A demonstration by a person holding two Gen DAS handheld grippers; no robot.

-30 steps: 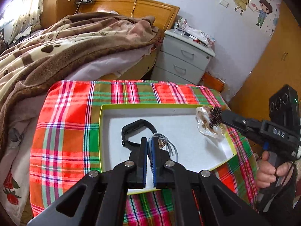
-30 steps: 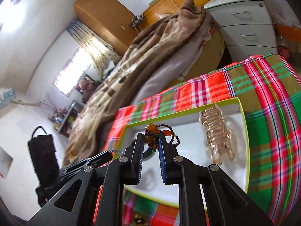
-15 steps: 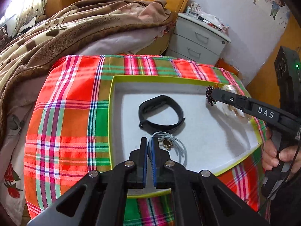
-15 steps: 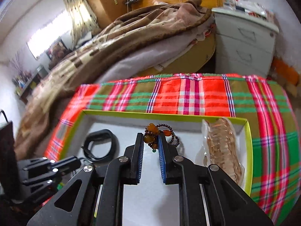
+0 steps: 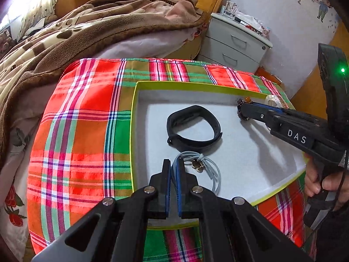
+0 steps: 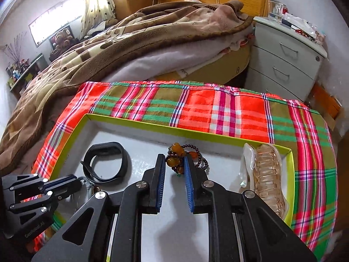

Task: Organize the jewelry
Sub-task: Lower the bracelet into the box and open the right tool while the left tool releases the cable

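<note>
- The left gripper [image 5: 173,170] has its jaws nearly together, pinching a strand of the grey hair ties [image 5: 202,168] at the near edge of the tray [image 5: 196,86]; the rest of the loops, with a small metal charm, lie on the tray floor just right of the fingertips.
- The right gripper [image 6: 174,163] reaches into the tray from the right. Its jaws have just been opening, and the beaded bracelet [image 6: 185,157] with amber stones sits between the blue pads [image 6: 160,174], low over the white floor near the far wall (whether the pads still press on the beads cannot be told).
- A hand [image 5: 316,181] grips the right tool's handle at the tray's near right corner.
- A black wristband [image 5: 194,126] lies flat in the middle of the tray, just beyond the hair ties and apart from the bracelet.
- A translucent peach hair claw [image 6: 266,174] lies along the tray's right wall, right of the bracelet.
- The tray, white inside with a yellow-green rim, rests on a red, green and orange plaid cloth [image 6: 218,109].
- Farther back: a bed under a brown blanket [image 6: 130,43], and a grey drawer unit [image 6: 288,59] at the far right.
</note>
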